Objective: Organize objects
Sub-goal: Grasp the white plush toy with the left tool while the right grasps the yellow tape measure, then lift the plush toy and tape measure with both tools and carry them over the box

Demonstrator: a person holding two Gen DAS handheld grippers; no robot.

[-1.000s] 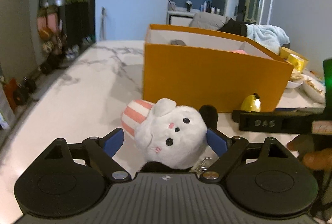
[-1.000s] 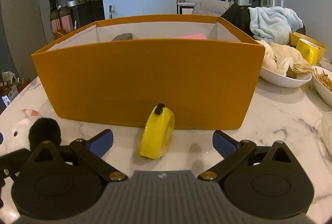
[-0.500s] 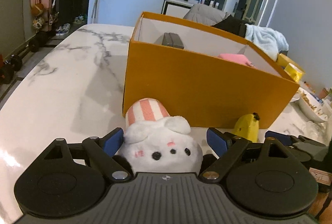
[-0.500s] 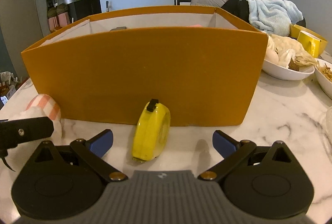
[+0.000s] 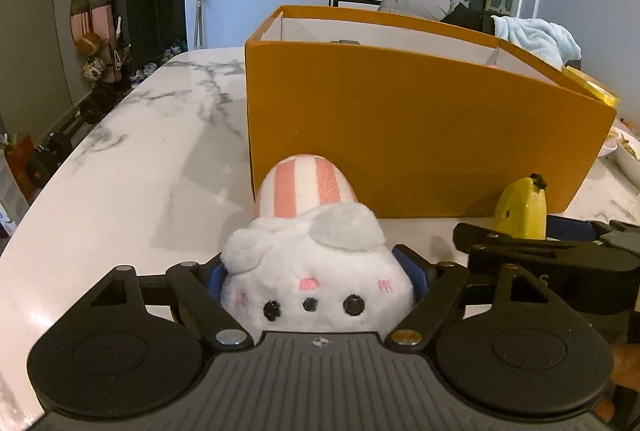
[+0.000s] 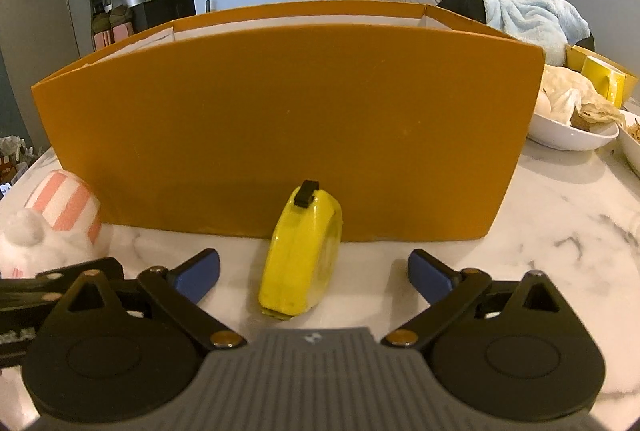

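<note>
The left gripper [image 5: 318, 277] is closed against both sides of the white plush toy [image 5: 316, 283], with the blue pads pressed into its fur; whether the toy is lifted off the marble table [image 5: 132, 167] cannot be told. The toy's pink-and-white striped end [image 5: 306, 189] is pointed toward the orange box [image 5: 420, 139], close to the box's front wall. The right gripper [image 6: 314, 271] is held wide apart, low over the table, with its blue pads on either side of the yellow tape measure [image 6: 302, 251] and neither pad touching it. The tape measure is stood on edge just in front of the box wall. A white bowl [image 6: 568, 135] and a yellow mug [image 6: 604, 79] are located to the right of the box.
</note>
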